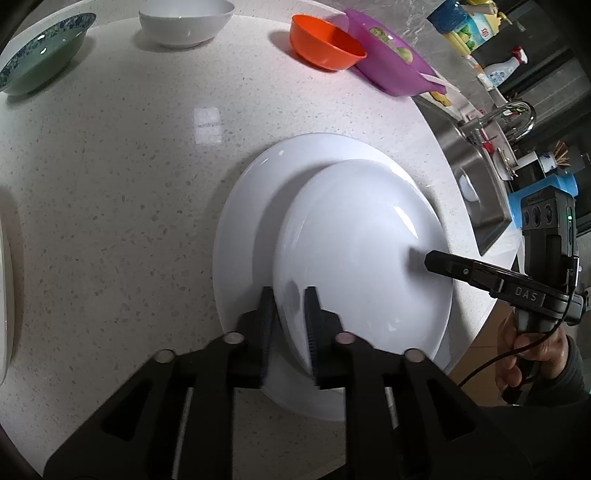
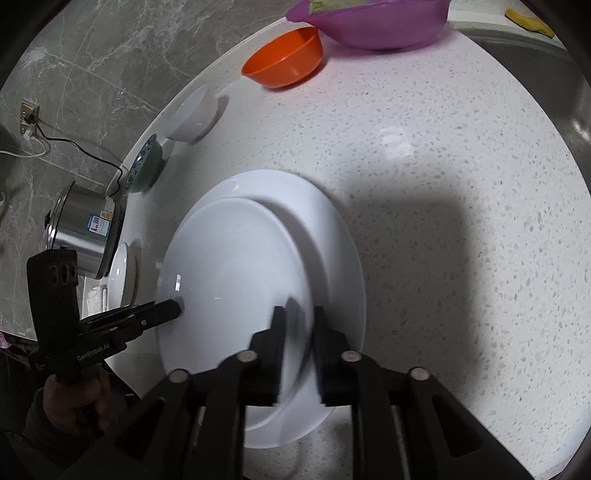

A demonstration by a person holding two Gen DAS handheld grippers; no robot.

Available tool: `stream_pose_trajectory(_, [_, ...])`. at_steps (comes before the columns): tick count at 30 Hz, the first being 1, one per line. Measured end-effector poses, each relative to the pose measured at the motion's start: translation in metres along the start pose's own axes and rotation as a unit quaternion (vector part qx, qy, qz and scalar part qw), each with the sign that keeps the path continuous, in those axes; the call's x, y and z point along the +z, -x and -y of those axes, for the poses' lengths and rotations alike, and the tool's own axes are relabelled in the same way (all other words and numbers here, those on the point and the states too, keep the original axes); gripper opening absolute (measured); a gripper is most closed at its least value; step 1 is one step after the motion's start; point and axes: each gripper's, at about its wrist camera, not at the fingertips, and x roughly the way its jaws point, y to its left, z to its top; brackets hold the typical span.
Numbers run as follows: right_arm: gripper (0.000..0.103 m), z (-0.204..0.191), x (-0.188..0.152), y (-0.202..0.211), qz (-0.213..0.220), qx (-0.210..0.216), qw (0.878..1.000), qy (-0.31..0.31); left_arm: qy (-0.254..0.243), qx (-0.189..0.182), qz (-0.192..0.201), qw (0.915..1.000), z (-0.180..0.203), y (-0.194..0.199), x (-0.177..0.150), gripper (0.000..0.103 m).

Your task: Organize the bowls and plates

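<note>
Left wrist view: smaller glossy white plate (image 1: pixel 354 251) sits off-centre on larger white plate (image 1: pixel 251 206) on speckled counter (image 1: pixel 110 184), apparently for stacking; left gripper (image 1: pixel 290 295) straddles its near rim, jaws slightly parted, pads seemingly clear. Right wrist view: right gripper (image 2: pixel 299 314) likewise straddles the opposite rim, narrowly open, no evident pinch.

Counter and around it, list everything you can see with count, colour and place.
plates: two, white, smaller on larger, near counter edge
white bowl: one, far side
green bowl: one, blue-patterned rim, beside white bowl
orange bowl: one, far side
basin: one, purple, behind orange bowl
pot: one, steel, left end
sink: one, steel, right
left tongs: black, astride smaller plate's rim
right tongs: black, astride opposite rim
</note>
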Motion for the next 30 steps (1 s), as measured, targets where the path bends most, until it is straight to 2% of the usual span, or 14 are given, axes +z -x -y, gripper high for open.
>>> stream_pose_trajectory(1, [0.034, -0.001, -0.001, 0.002, 0.004, 0.0, 1.0, 0.003, -0.004, -0.004, 0.007, 1.0, 0.001, 0.004, -0.001, 0.031])
stream_pose_trajectory(2, [0.035, -0.002, -0.001, 0.003, 0.007, 0.001, 1.0, 0.006, -0.007, -0.009, 0.016, 0.9998, 0.002, 0.006, -0.002, 0.045])
stream_pose_trajectory(3, [0.039, -0.003, -0.001, 0.004, 0.01, 0.001, 1.0, 0.009, -0.01, -0.015, 0.026, 0.9995, 0.003, 0.009, -0.001, 0.055])
stream_pose_trajectory(6, [0.041, -0.004, -0.001, 0.005, 0.012, -0.003, 1.0, 0.014, -0.009, -0.015, 0.032, 0.9993, 0.003, 0.012, 0.0, 0.057])
stream_pose_trajectory(9, [0.051, -0.006, 0.001, 0.012, 0.014, -0.008, 1.0, 0.016, 0.001, -0.021, 0.043, 0.9989, -0.002, 0.024, -0.002, 0.064])
stream_pose_trajectory(13, [0.062, -0.003, 0.009, 0.04, 0.045, -0.018, 0.999, 0.014, 0.039, -0.036, 0.084, 0.995, -0.026, 0.063, -0.015, 0.071])
stream_pose_trajectory(15, [0.065, -0.006, 0.018, 0.054, 0.065, -0.002, 0.998, 0.013, 0.079, -0.034, 0.108, 0.9904, -0.053, 0.088, -0.026, 0.081])
stream_pose_trajectory(16, [0.07, -0.01, 0.022, 0.057, 0.071, 0.011, 0.997, 0.012, 0.1, -0.032, 0.117, 0.9875, -0.069, 0.1, -0.032, 0.084])
stream_pose_trajectory(17, [0.074, -0.015, 0.027, 0.059, 0.079, 0.032, 0.996, 0.009, 0.126, -0.028, 0.127, 0.9835, -0.09, 0.114, -0.041, 0.093])
stream_pose_trajectory(18, [0.086, -0.024, 0.033, 0.057, 0.083, 0.057, 0.995, 0.006, 0.141, -0.025, 0.132, 0.9808, -0.103, 0.123, -0.047, 0.1])
stream_pose_trajectory(19, [0.096, -0.033, 0.037, 0.054, 0.082, 0.076, 0.994, 0.006, 0.156, -0.019, 0.138, 0.9779, -0.119, 0.134, -0.054, 0.102])
stream_pose_trajectory(21, [0.103, -0.064, 0.046, 0.034, 0.059, 0.126, 0.99, 0.017, 0.179, 0.0, 0.147, 0.9728, -0.151, 0.157, -0.066, 0.103])
stream_pose_trajectory(25, [0.103, -0.136, 0.05, -0.02, -0.011, 0.182, 0.982, 0.058, 0.192, 0.034, 0.141, 0.9705, -0.195, 0.181, -0.077, 0.103])
stream_pose_trajectory(30, [0.103, -0.207, 0.058, -0.082, -0.054, 0.224, 0.97, 0.076, 0.176, 0.058, 0.149, 0.9712, -0.234, 0.192, -0.075, 0.103])
